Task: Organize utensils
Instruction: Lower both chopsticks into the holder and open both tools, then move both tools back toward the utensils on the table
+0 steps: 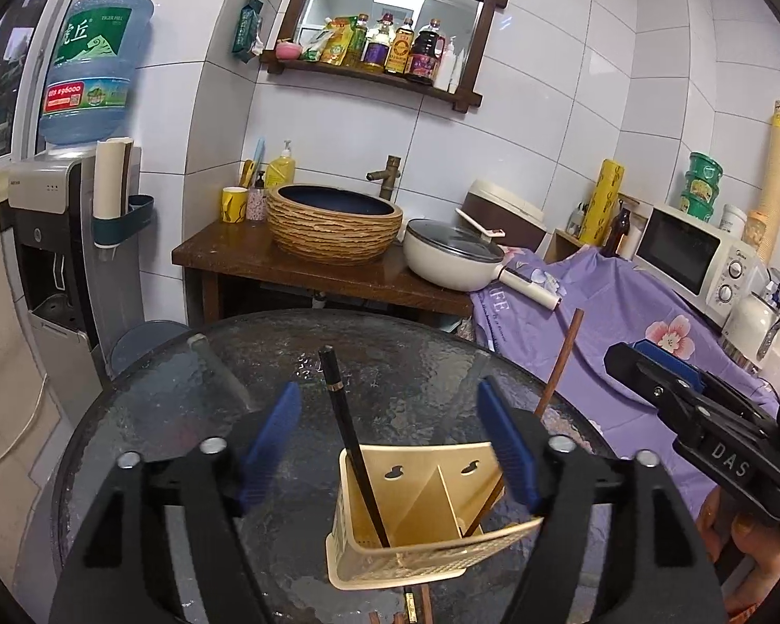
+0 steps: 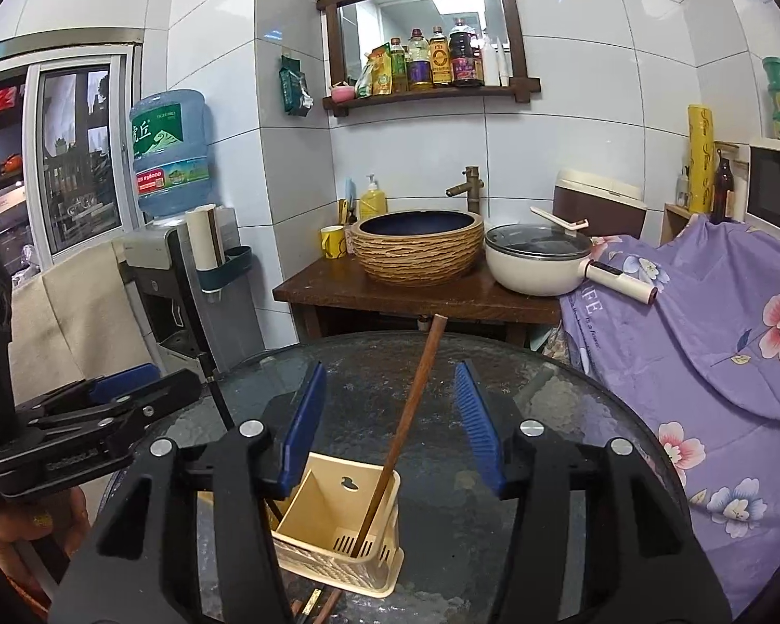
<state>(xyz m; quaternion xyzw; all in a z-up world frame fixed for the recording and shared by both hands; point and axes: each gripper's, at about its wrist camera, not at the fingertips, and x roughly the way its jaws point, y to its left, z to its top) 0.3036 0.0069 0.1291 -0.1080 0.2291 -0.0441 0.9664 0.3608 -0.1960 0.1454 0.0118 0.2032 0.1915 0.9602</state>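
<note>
Left tool [image 1: 390,447] jaws apart, holding nothing; right tool [image 2: 387,424] jaws apart too, "DAS" on its side. Beige utensil holder [image 1: 421,556] on glass worktop [image 1: 192,405], two compartments: black chopstick [image 1: 348,437] left, brown chopstick [image 2: 405,431] right. Water jug [image 1: 93,62] reads "TIGER HILL".

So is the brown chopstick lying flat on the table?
No, the brown chopstick stands tilted inside the cream utensil holder, its tip on the slotted bottom.
</note>
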